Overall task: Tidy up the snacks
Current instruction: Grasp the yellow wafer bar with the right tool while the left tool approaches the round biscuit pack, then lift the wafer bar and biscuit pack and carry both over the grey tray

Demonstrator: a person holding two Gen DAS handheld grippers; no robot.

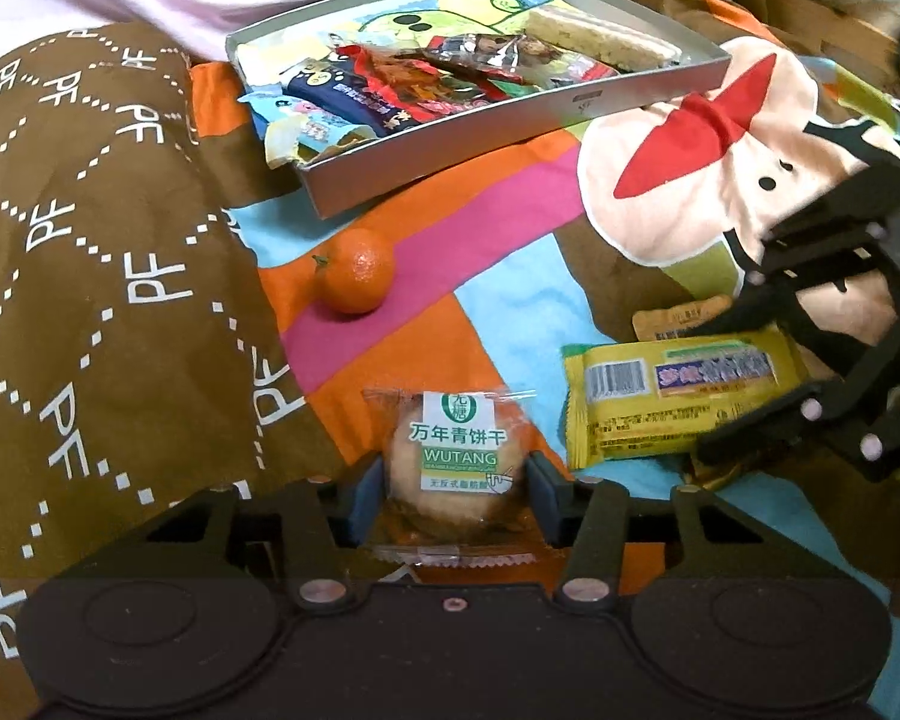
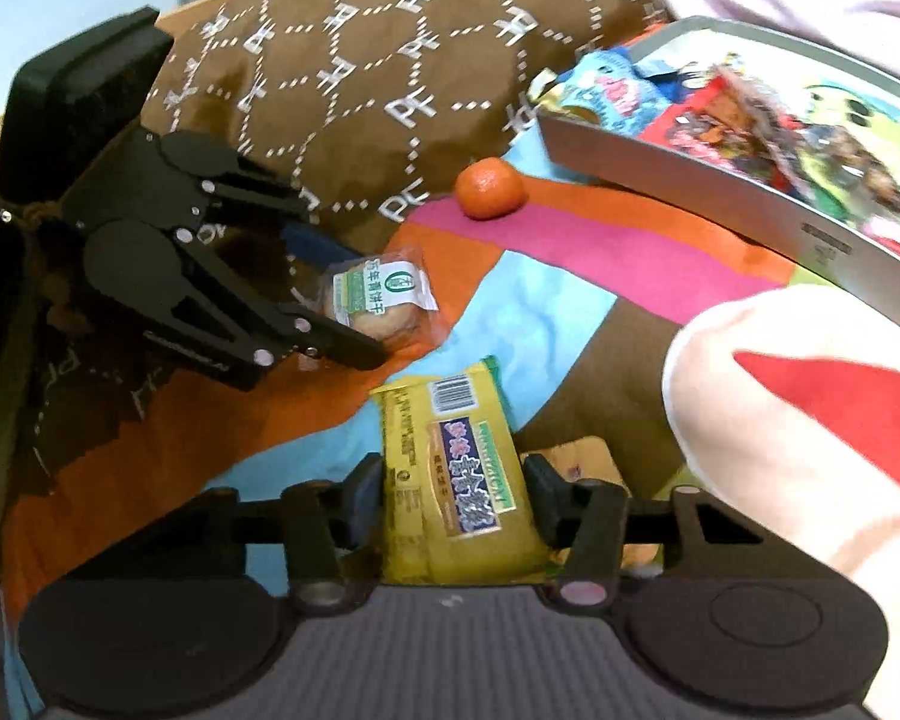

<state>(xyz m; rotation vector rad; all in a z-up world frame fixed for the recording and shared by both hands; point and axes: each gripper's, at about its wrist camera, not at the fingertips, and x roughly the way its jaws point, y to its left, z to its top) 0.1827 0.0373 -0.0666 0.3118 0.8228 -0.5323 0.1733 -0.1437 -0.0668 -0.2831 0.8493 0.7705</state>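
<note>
Both tools are down on the bedspread (image 1: 510, 324) at once. The left tool (image 1: 455, 495) has the clear-wrapped biscuit (image 1: 450, 468) squarely between its blue pads (image 1: 366, 501), one pad at each side of the packet and right up against the wrapper, pinching it where it lies on the orange and brown cloth. From the right wrist view the same biscuit (image 2: 378, 300) sits at the tips of the left tool (image 2: 354, 324), with the brown patterned cushion (image 2: 354, 78) behind.

Over to the right tool (image 2: 455, 501): the yellow snack bar (image 2: 450, 468) runs lengthwise between its fingers (image 2: 363, 498), both pads set against the packet's long edges, a grip on it. In the left wrist view that yellow snack bar (image 1: 678, 396) lies flat, the right tool (image 1: 744, 384) reaching in from the right edge over its end, and a tan packet (image 1: 678, 315) pokes out just behind.

The mandarin (image 1: 354, 270) rests alone on the pink stripe, apart from both tools. Beyond it the grey tray (image 1: 450, 180) already carries several wrapped snacks, among them a pale cereal bar (image 1: 600, 42) along its far side
</note>
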